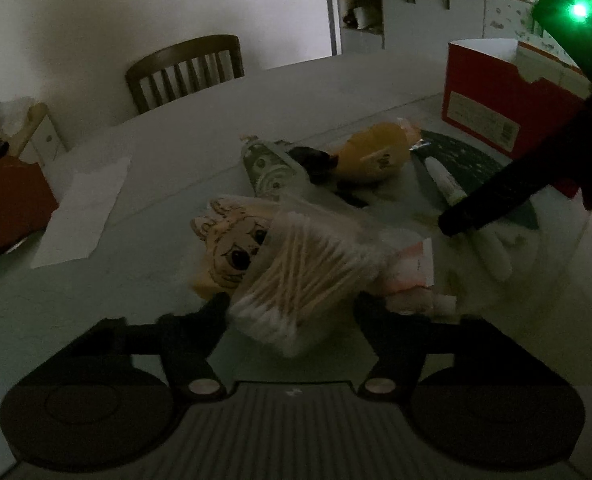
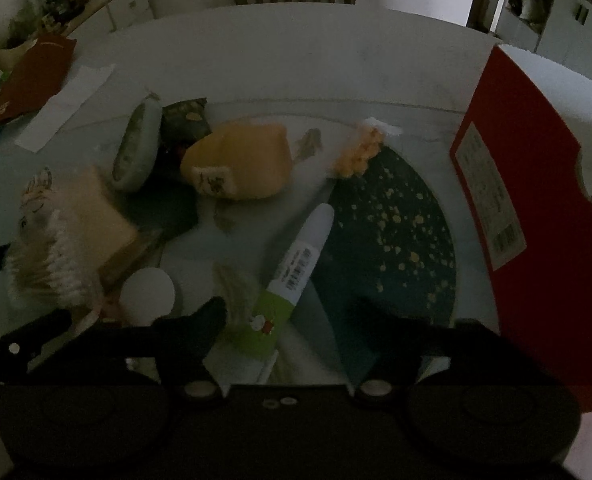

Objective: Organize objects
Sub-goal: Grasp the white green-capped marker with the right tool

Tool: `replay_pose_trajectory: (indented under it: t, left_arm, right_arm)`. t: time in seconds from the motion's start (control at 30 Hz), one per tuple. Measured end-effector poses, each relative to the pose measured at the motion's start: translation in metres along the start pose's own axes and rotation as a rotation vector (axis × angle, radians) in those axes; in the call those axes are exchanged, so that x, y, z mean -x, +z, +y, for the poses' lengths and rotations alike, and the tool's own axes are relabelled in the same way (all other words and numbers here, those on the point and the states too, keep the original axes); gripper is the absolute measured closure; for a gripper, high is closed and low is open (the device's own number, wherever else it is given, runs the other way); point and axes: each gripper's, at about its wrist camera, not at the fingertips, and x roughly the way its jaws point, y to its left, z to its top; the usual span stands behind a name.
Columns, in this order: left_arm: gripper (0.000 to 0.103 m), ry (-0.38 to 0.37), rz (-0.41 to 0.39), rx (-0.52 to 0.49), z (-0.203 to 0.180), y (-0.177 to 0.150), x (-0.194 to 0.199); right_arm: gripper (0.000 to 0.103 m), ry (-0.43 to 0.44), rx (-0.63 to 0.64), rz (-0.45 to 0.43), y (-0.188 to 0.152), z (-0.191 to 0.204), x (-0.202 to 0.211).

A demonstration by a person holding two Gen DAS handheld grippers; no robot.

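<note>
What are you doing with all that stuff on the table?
A person is tidying up with a gripper in each hand. The left gripper is open around a clear bag of cotton swabs but has not closed on it. The right gripper is open over a white and green tube lying at the edge of a dark speckled mat. A red box stands open nearby, and a yellow plush toy still lies on the table.

Cotton-swab bag (image 1: 296,276) lying across cartoon-face pouch (image 1: 225,248); yellow plush (image 2: 237,162) sitting mid-table beside green pouch (image 2: 137,152); white-and-green tube (image 2: 291,276) resting aslant at speckled mat's (image 2: 396,236) edge; red box (image 2: 508,200) standing open at right.
</note>
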Motion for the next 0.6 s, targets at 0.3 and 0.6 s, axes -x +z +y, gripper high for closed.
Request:
replay_pose_trajectory:
  t: [0.3, 0.6]
  left_arm:
    - [0.060, 0.014, 0.019, 0.029, -0.004, 0.002, 0.009]
    - [0.067, 0.025, 0.024, 0.082, -0.007, 0.002, 0.025]
  right_arm:
    - [0.086, -0.001, 0.011, -0.001, -0.007, -0.008, 0.008]
    - [0.087, 0.052, -0.028, -0.030, -0.027, -0.028, 0.036]
